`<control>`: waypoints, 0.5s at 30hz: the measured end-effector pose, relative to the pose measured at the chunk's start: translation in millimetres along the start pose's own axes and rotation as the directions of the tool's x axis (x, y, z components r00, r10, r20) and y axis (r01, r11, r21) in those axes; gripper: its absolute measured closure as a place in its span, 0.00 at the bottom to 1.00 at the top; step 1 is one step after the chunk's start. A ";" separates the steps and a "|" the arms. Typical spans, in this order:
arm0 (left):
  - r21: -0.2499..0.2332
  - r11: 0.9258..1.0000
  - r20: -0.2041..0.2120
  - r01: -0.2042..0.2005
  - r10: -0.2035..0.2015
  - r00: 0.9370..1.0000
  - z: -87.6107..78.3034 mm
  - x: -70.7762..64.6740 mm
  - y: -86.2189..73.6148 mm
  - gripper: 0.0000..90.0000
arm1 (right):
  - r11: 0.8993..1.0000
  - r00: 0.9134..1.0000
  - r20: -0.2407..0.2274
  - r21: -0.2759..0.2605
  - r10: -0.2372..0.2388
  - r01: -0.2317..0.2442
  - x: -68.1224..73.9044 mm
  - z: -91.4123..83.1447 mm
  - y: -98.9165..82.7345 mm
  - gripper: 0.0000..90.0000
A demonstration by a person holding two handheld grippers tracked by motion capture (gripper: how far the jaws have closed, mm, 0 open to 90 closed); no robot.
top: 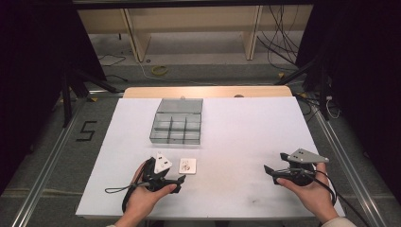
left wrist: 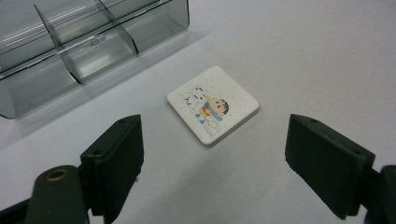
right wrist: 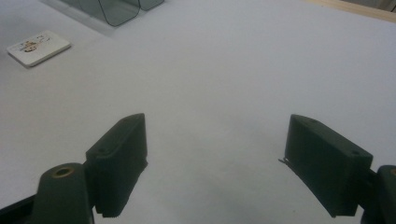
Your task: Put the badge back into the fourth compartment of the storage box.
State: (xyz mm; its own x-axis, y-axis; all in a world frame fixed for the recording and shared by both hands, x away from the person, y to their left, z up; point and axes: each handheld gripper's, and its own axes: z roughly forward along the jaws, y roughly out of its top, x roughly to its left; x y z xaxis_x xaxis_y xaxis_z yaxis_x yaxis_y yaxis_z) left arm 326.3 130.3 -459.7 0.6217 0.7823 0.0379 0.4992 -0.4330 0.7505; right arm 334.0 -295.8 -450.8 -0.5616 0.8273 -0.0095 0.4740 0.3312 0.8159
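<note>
The left claw (left wrist: 212,154) stood wide open and empty just before the small white tile (left wrist: 212,110), which lay flat on the worktop (top: 236,142) near its front edge, probably to be grasped for the grey divided box (top: 178,121), while the right claw (right wrist: 215,158), also open and empty, waited near the front right corner.

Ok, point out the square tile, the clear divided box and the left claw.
Square tile (left wrist: 212,104), left gripper view, printed top face.
Clear divided box (top: 178,124), high view, centre divider.
Left claw (left wrist: 212,163), left gripper view, midway between open jaws.
</note>
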 end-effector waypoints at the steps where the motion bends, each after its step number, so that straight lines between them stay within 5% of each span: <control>1: 0.000 1.000 0.000 0.000 0.000 1.000 0.0 0.0 0.0 0.21 | 1.000 1.000 0.000 -0.001 0.000 0.000 0.0 -0.1 0.0 0.24; 13: 0.017 0.993 0.082 -0.113 0.112 0.990 14.9 2.8 5.6 0.19 | 1.000 1.000 0.000 -0.001 -0.004 0.004 2.3 0.4 0.7 0.24; 15: 0.016 0.991 0.115 -0.135 0.133 0.984 20.1 4.7 9.9 0.18 | 1.000 1.000 -0.005 0.000 -0.003 0.003 3.0 1.1 0.9 0.24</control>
State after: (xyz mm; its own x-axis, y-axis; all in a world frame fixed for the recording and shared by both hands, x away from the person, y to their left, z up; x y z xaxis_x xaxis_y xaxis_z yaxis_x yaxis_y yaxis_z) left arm 346.3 120.6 -465.3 0.7476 0.6613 0.0611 0.4198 -0.5419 0.7281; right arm 333.5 -292.5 -450.8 -0.5660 0.8244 -0.0092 0.4727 0.3336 0.8156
